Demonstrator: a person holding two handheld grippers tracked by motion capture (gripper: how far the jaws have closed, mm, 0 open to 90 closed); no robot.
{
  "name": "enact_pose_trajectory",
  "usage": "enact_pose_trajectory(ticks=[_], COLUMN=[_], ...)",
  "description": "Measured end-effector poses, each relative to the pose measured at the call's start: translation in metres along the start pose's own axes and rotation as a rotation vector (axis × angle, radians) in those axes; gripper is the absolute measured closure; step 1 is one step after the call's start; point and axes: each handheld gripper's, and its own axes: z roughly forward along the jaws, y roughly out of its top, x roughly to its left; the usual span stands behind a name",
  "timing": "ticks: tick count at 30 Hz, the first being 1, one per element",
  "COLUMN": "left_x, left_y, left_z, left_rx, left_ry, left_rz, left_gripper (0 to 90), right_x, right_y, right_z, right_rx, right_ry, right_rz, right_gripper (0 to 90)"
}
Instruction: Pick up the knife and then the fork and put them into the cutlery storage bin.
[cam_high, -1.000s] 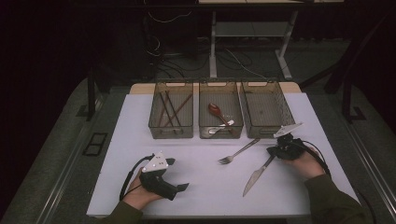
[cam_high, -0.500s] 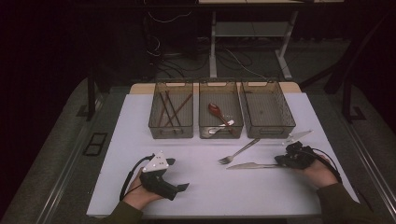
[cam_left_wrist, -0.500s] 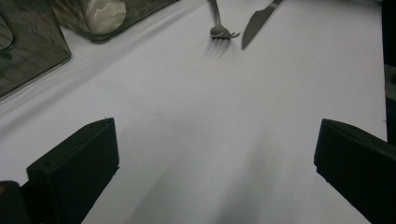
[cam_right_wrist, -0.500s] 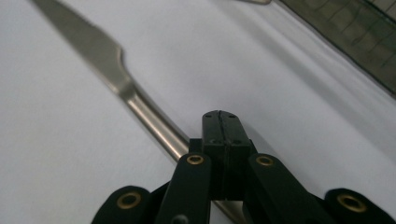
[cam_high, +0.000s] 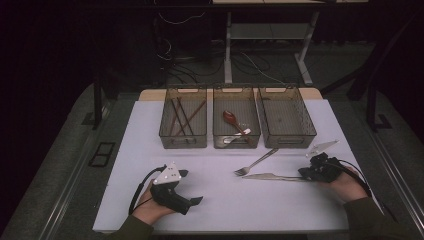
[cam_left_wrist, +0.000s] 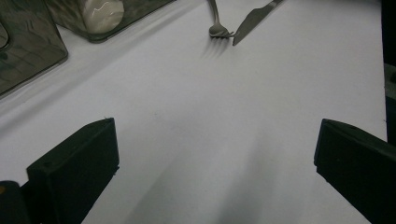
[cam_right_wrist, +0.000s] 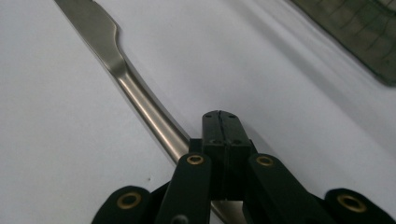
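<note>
- Covering the table (cam_high: 125, 150), a white sheet runs edge to edge; dark floor and cables lie beyond at 12 o'clock.
- Three smoked bins (cam_high: 236, 142) stand in a row at 12 o'clock of the sheet.
- Knife (cam_high: 270, 176) lies flat at 4 o'clock, blade tip just beside the fork (cam_high: 255, 163).
- Right gripper (cam_high: 306, 173): jaws pressed together, the knife handle at their base; whether pinched, cannot tell.
- Left gripper (cam_high: 192, 186): at 7 o'clock, jaws wide apart over bare sheet.

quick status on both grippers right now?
Left gripper: open, holding nothing, over bare table.
Right gripper: shut on the knife handle.
</note>
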Motion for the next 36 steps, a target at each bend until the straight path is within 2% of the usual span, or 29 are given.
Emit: enact_pose_trajectory(ticks=[6, 14, 17, 18, 22, 27, 33, 36], left_x=[0.0, 0.0, 0.0, 0.0, 0.0, 0.001, 0.001, 0.001], left_y=[0.0, -0.001, -0.001, -0.001, -0.001, -0.001, -0.001, -0.001], left_z=[0.0, 0.0, 0.0, 0.0, 0.0, 0.0, 0.0, 0.001], left_rx=[0.001, -0.001, 0.001, 0.001, 0.001, 0.001, 0.003, 0.006], left_ry=[-0.001, -0.001, -0.001, -0.001, -0.001, -0.004, -0.007, -0.008], left_rz=[-0.002, -0.004, -0.003, -0.003, -0.003, -0.003, -0.004, -0.004], left_gripper=[0.0, 0.0, 0.0, 0.0, 0.0, 0.0, 0.0, 0.0], right_x=[0.003, 0.015, 0.017, 0.018, 0.03, 0.046, 0.054, 0.058], right_y=[0.0, -0.002, 0.002, 0.005, 0.018, 0.033, 0.046, 0.055], right_z=[-0.004, -0.008, -0.01, -0.012, -0.011, 0.002, 0.012, 0.016], right_rx=[0.025, 0.095, 0.111, 0.11, 0.151, 0.24, 0.318, 0.386], right_ry=[0.066, 0.166, 0.169, 0.17, 0.173, 0.159, 0.156, 0.146], right_rz=[-0.021, -0.114, -0.149, -0.161, -0.275, -0.384, -0.431, -0.458], right_gripper=[89.6, 89.6, 89.2, 85.3, 76.4, 75.0, 76.7, 77.1])
